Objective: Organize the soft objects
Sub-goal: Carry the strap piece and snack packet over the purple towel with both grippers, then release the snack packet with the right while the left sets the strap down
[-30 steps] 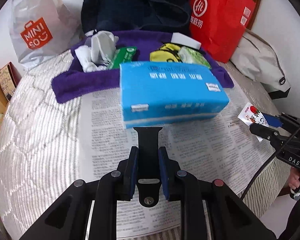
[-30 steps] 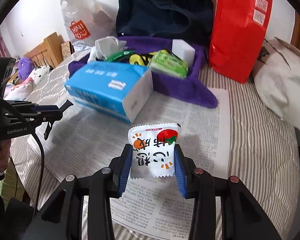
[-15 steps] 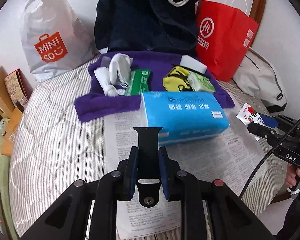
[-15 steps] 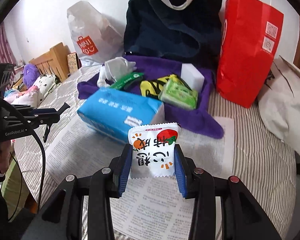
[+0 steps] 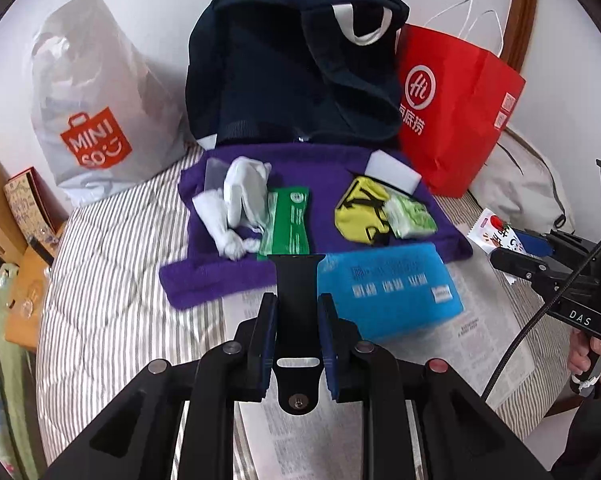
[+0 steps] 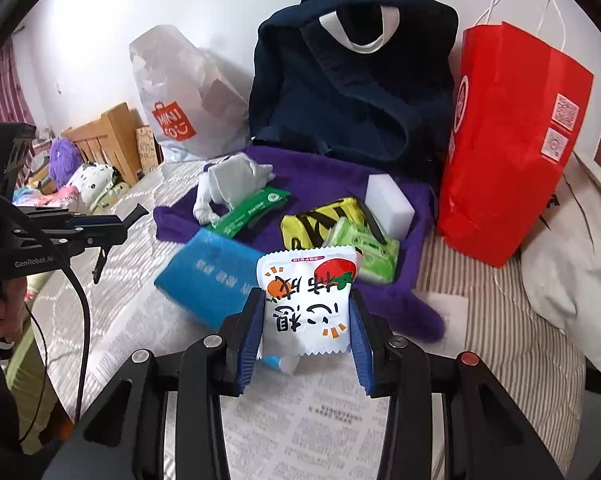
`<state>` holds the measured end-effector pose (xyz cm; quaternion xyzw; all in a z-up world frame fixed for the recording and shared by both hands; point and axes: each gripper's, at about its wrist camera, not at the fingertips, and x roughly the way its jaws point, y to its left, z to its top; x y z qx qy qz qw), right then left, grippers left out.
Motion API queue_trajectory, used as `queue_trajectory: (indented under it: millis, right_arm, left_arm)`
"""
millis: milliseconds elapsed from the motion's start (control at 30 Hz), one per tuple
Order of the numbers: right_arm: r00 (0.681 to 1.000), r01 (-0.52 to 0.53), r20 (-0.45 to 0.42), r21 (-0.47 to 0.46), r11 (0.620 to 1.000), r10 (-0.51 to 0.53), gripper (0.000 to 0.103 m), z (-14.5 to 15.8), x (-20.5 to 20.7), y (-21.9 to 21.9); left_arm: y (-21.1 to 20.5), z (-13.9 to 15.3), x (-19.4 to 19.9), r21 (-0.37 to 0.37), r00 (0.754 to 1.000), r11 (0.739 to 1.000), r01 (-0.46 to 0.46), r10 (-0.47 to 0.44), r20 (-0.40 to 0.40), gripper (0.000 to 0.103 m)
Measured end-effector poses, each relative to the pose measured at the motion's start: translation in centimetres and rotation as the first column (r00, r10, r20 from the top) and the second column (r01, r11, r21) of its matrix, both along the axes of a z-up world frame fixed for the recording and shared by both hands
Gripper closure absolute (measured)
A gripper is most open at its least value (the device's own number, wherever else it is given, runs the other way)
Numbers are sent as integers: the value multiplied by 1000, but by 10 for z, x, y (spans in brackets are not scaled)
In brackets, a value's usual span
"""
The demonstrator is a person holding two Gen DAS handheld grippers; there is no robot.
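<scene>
Two grippers are loaded above the newspaper-covered bed: the left gripper (image 5: 296, 336) pinches a stiff black watch strap (image 5: 298, 300) across its width, while the right gripper (image 6: 306, 322) squeezes a white snack packet (image 6: 306, 300) by its side edges, likely light, crinkly and slippery, so best held near the sealed seams.

The blue tissue pack (image 5: 388, 294) is smeared by motion, so its print cannot be read, and in the right wrist view the snack packet (image 6: 306, 306) covers its near end. The black strap (image 5: 298, 312) hides part of the purple towel (image 5: 216, 280) behind it. Only fingers (image 5: 598, 354) of the person's right hand show at the edge, and the grey bag (image 6: 572, 264) is cut off.
</scene>
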<state>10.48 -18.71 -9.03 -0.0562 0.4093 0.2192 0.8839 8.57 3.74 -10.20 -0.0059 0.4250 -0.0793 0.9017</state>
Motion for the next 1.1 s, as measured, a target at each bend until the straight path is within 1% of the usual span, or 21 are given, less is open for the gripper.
queue_trajectory:
  millis: [233, 500, 700, 800, 1100]
  right_arm:
    - [1000, 5, 15, 0, 1000, -5, 63, 9, 30, 6]
    - [1000, 16, 14, 2, 1000, -16, 63, 8, 66, 13]
    - [1000, 22, 1, -1, 1000, -22, 63, 2, 89, 16]
    - [1000, 23, -9, -1, 1000, -23, 63, -2, 102, 18]
    - [997, 31, -68, -14, 999, -31, 63, -30, 146, 30]
  left_arm:
    - [4, 9, 29, 2, 1000, 1000, 7, -7, 12, 83]
    - [5, 11, 68, -36, 1000, 999, 20, -20, 10, 83]
    - [4, 7, 90, -62, 1000, 998, 27, -27, -1, 83]
    - [3, 4, 101, -59, 999, 998, 31, -31, -9, 83]
    - [-2, -14, 134, -66, 997, 996, 53, -56, -52, 83]
